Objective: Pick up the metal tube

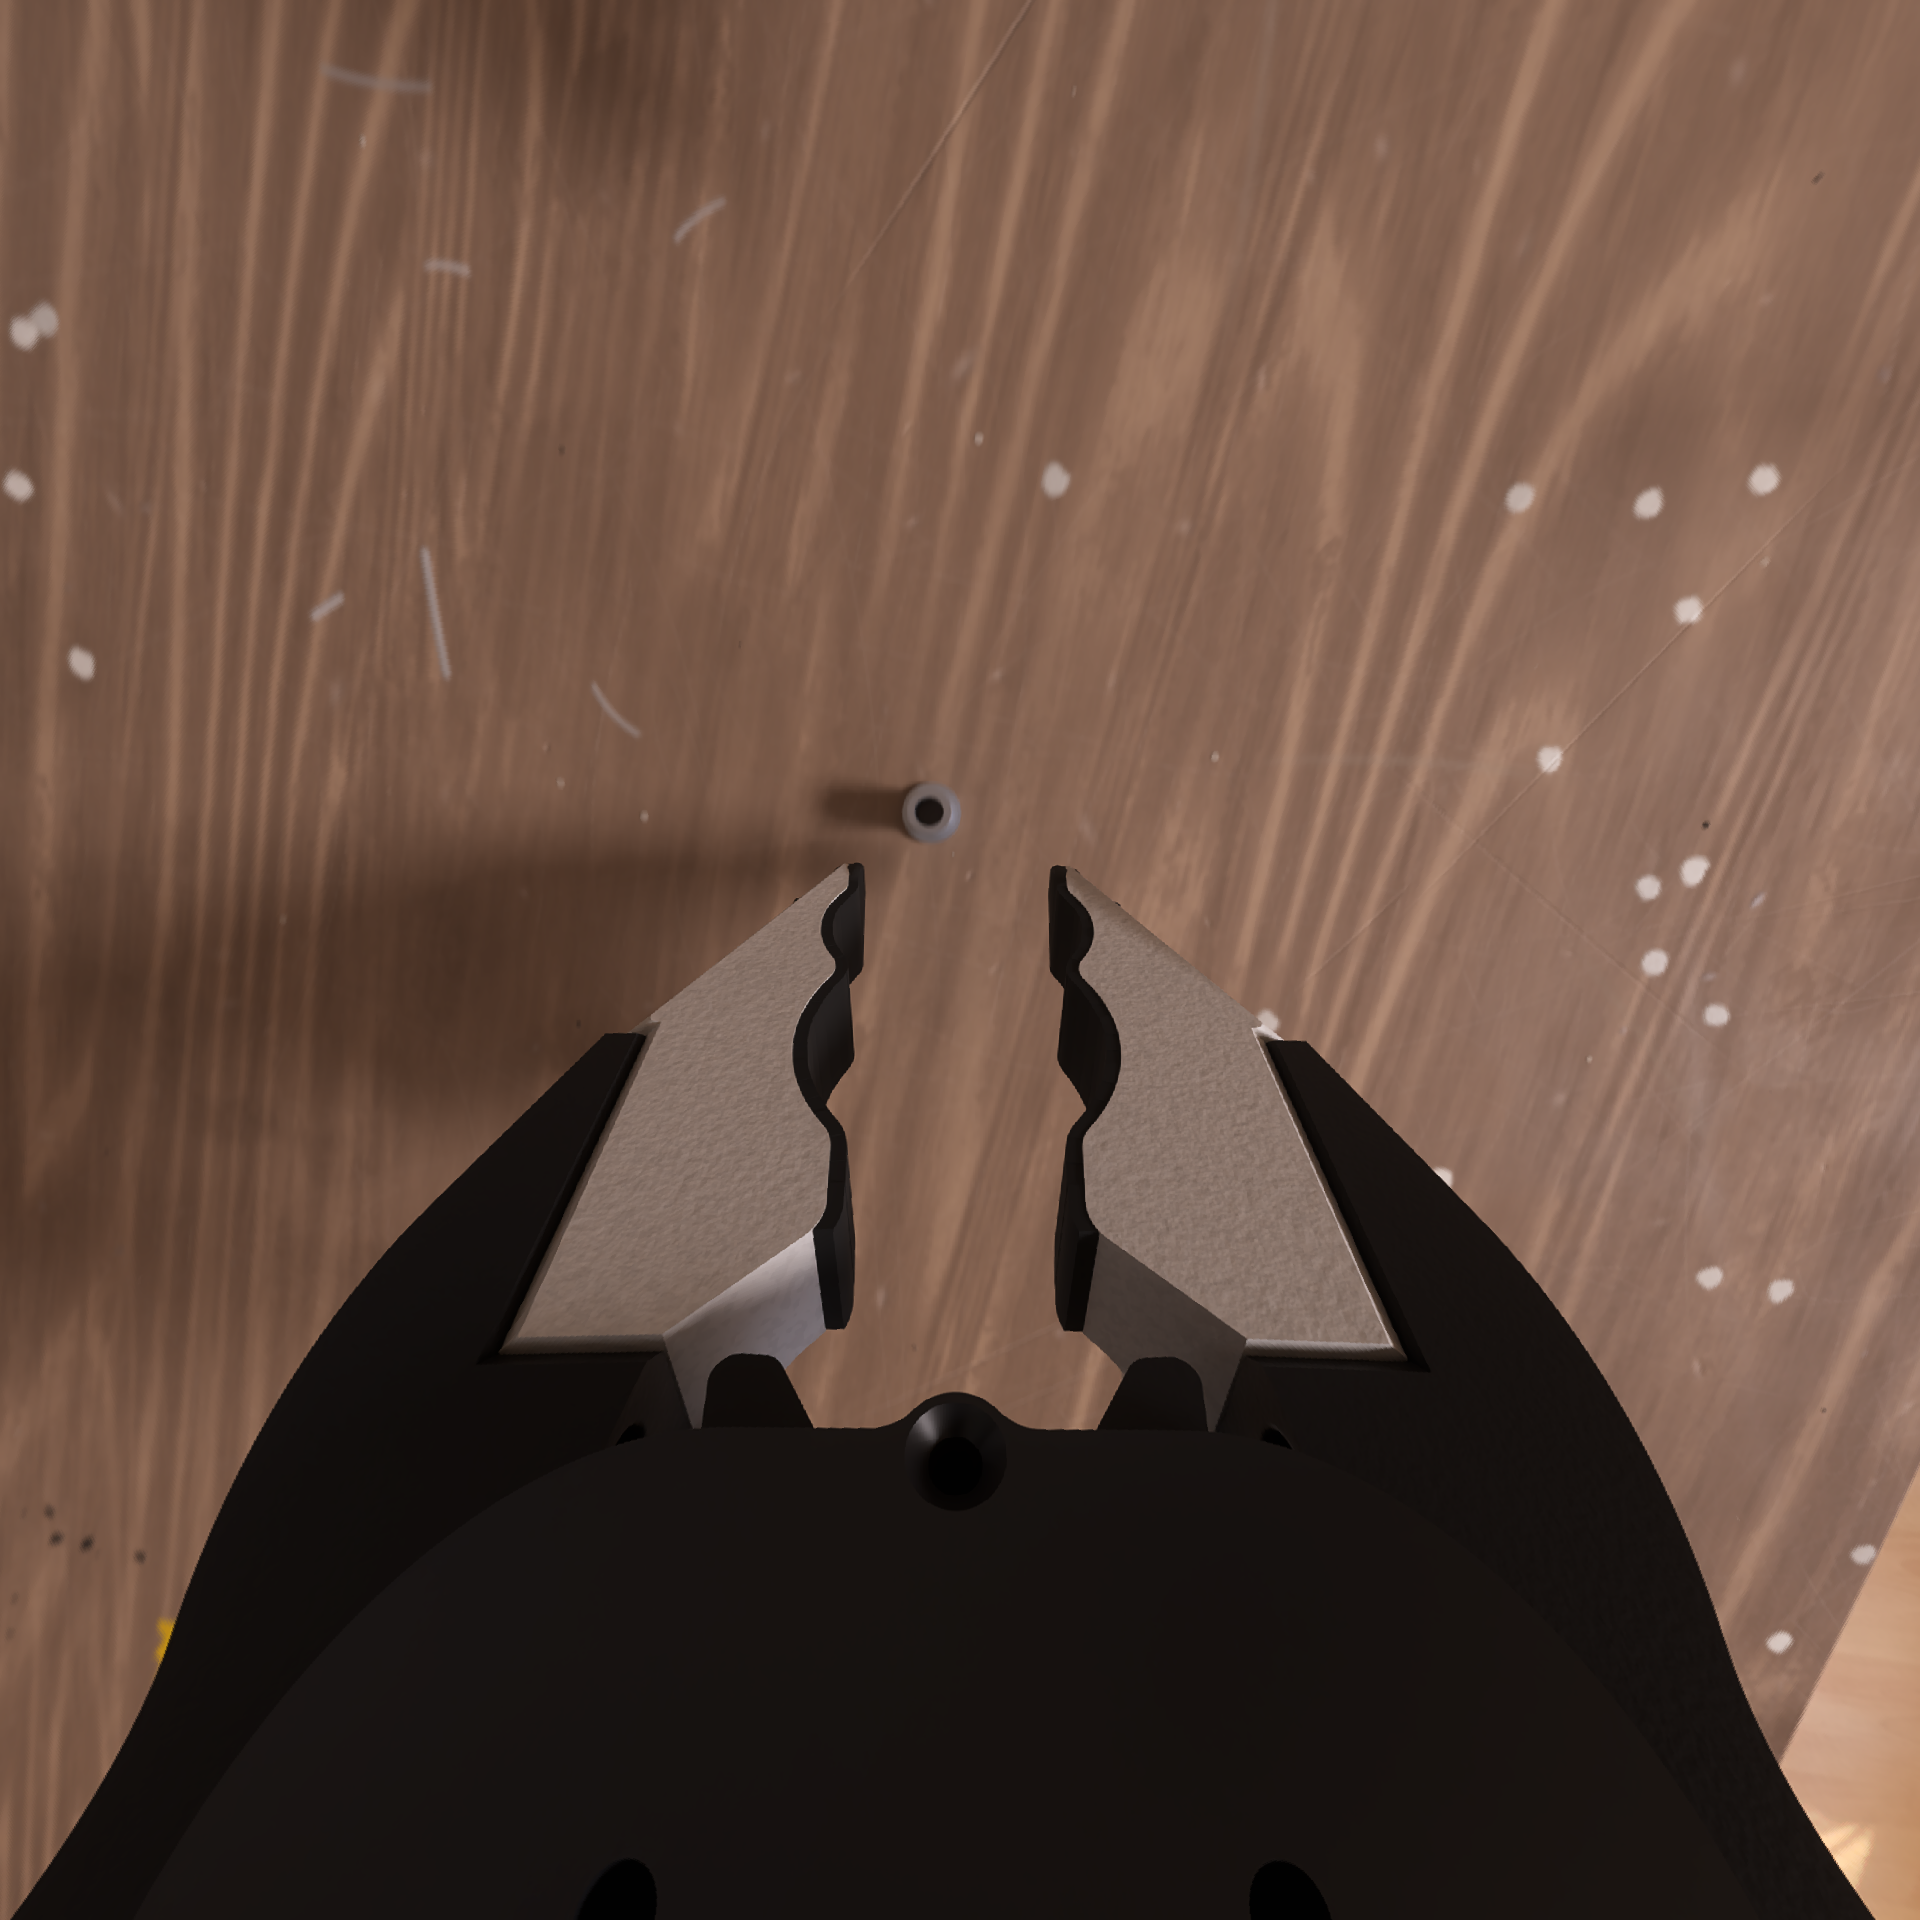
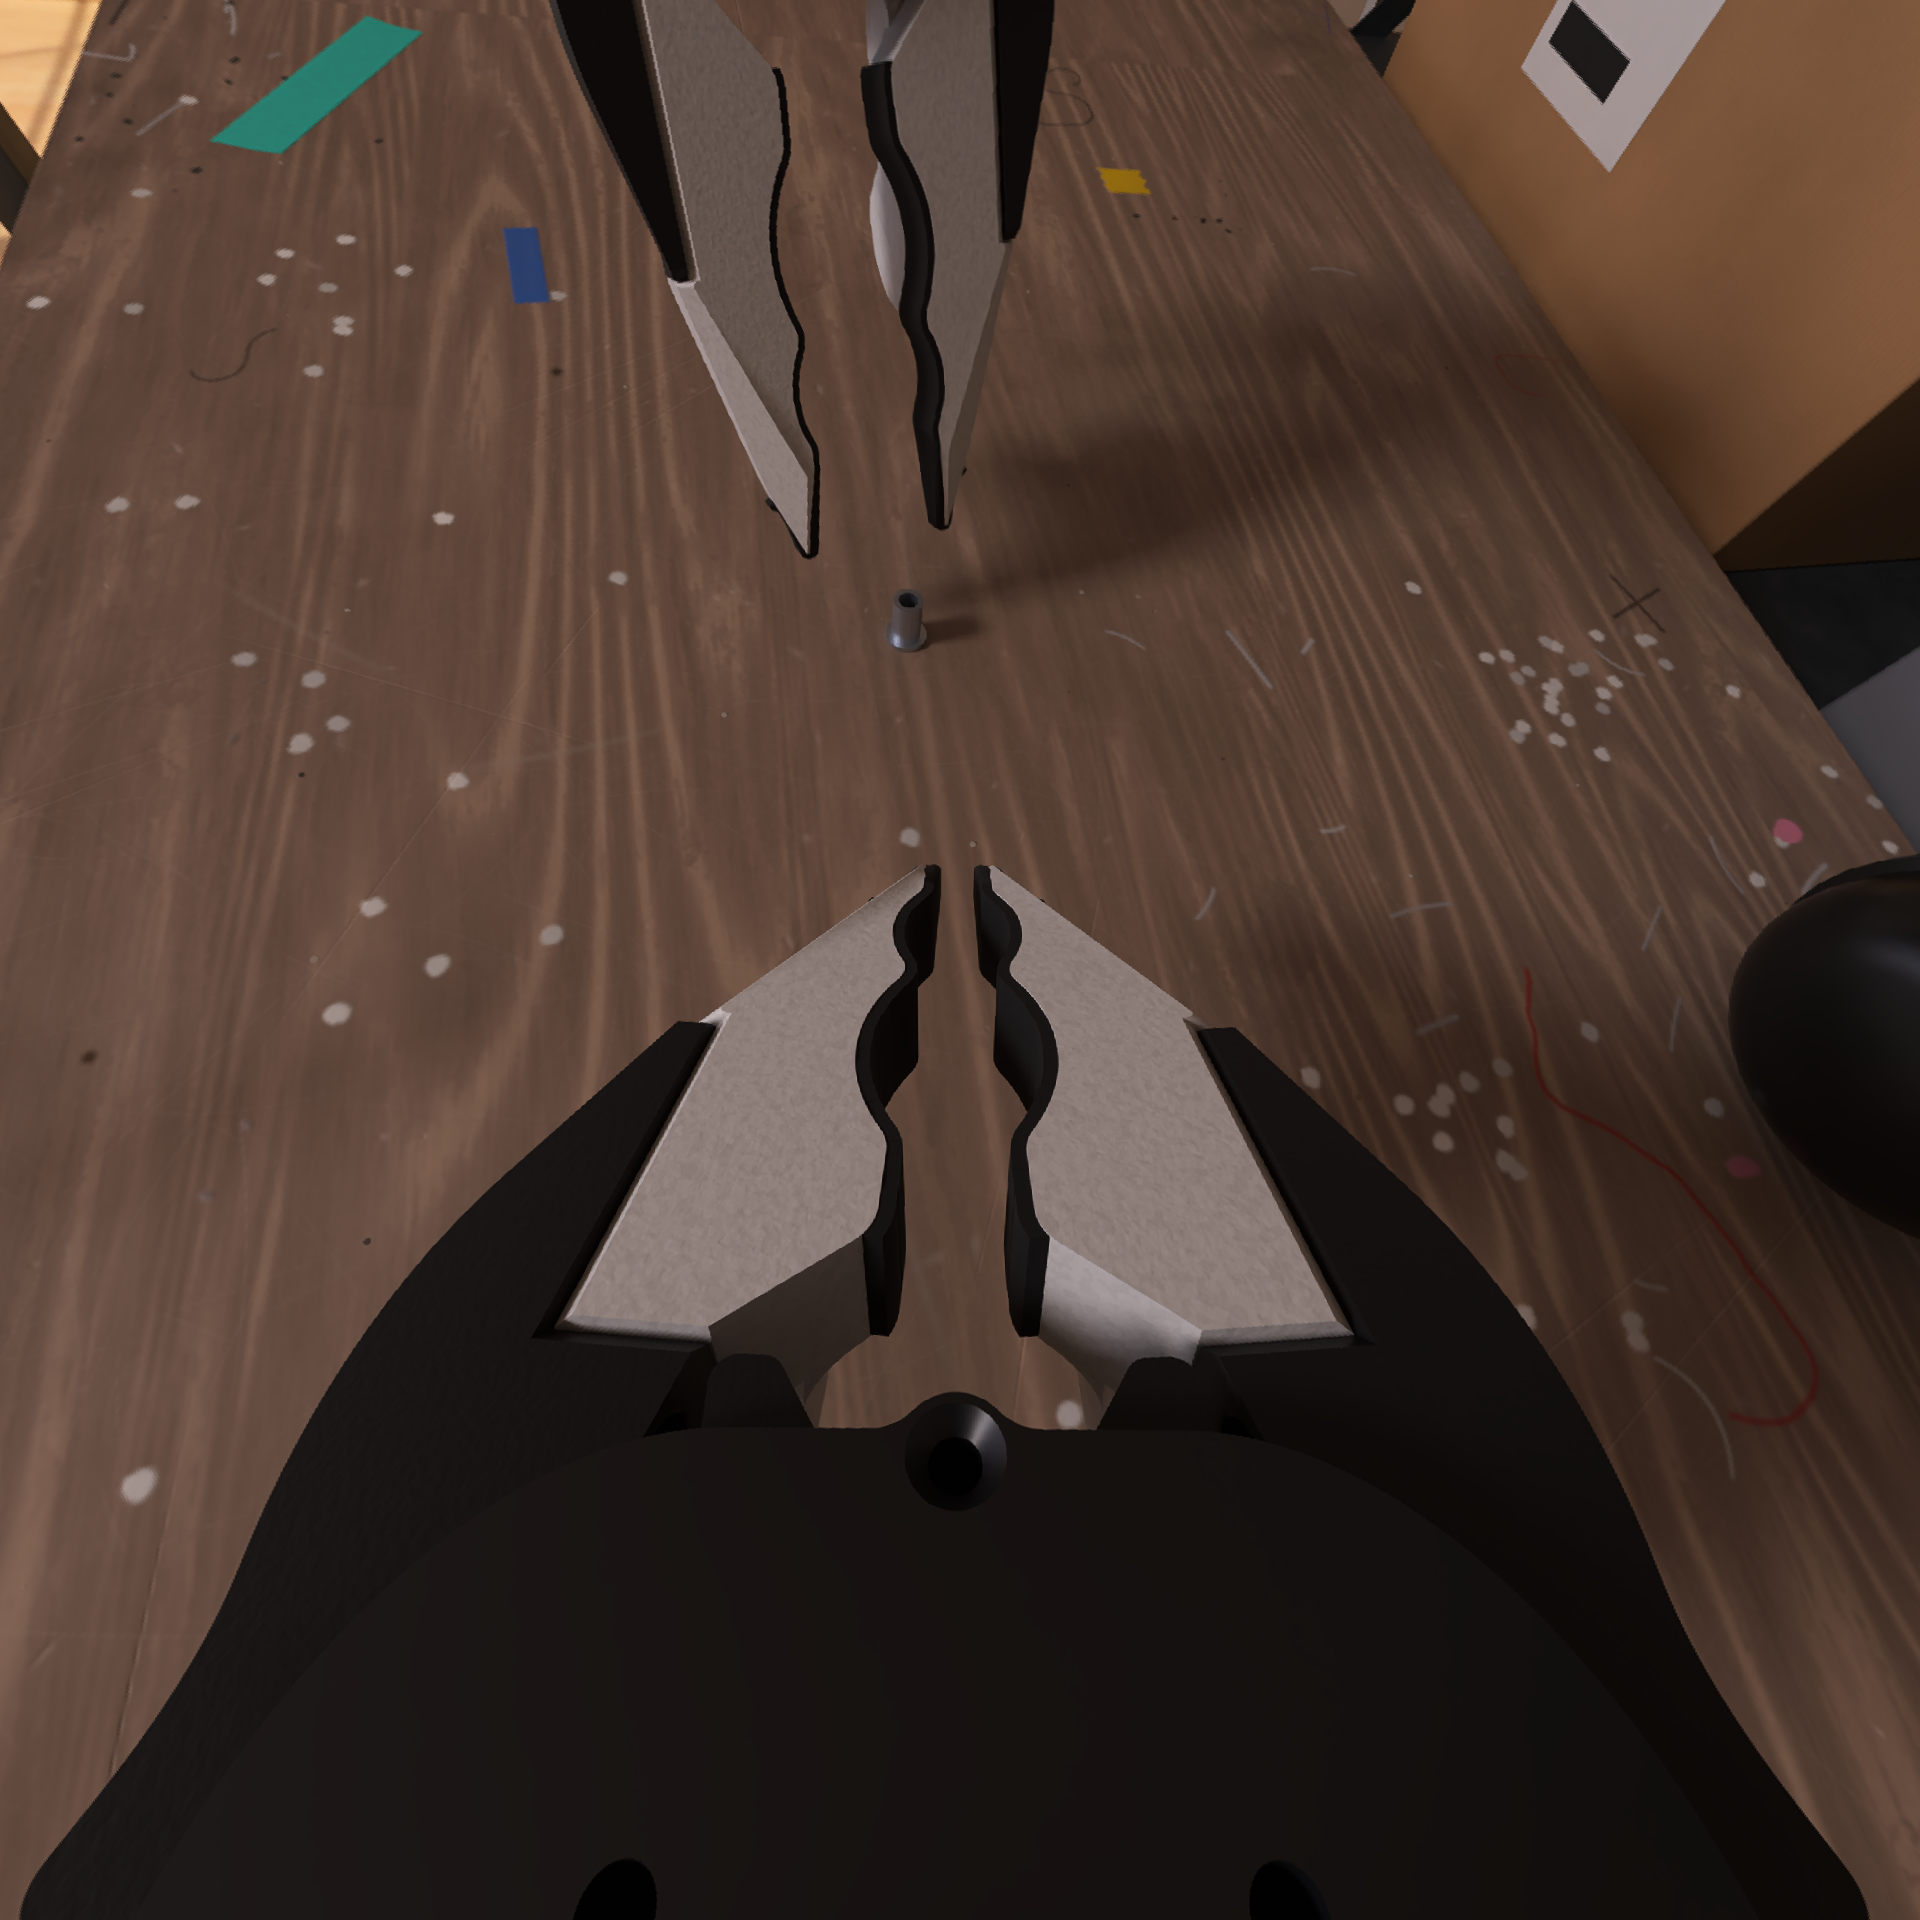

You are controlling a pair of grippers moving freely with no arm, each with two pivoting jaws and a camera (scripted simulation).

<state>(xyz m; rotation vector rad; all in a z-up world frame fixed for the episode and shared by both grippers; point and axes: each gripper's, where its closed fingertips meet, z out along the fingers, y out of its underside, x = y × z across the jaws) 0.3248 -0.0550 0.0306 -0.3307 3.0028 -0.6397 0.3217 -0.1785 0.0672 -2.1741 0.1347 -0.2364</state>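
— While the left gripper [image 1: 954, 868] hangs tips-down with jaws parted and empty, where is the metal tube [image 1: 930, 809]?

— Upright on the wooden table [image 2: 312, 1143], just beyond those fingertips, untouched. The right gripper [image 2: 956, 871], jaws nearly together and holding nothing, sits well back, facing it.

I am working over a workshop bench. The wooden tabletop [image 2: 416, 831] under me is scuffed, scratched and spattered with pale paint flecks [image 2: 1548, 691]. Ahead to my left lie scraps of green tape [image 2: 312, 88] and blue tape [image 2: 526, 265]; ahead to my right lies a yellow scrap [image 2: 1124, 181]. A loose red thread [image 2: 1662, 1174] curls on the wood to my right, and a cardboard box [image 2: 1662, 291] stands at the far right edge.
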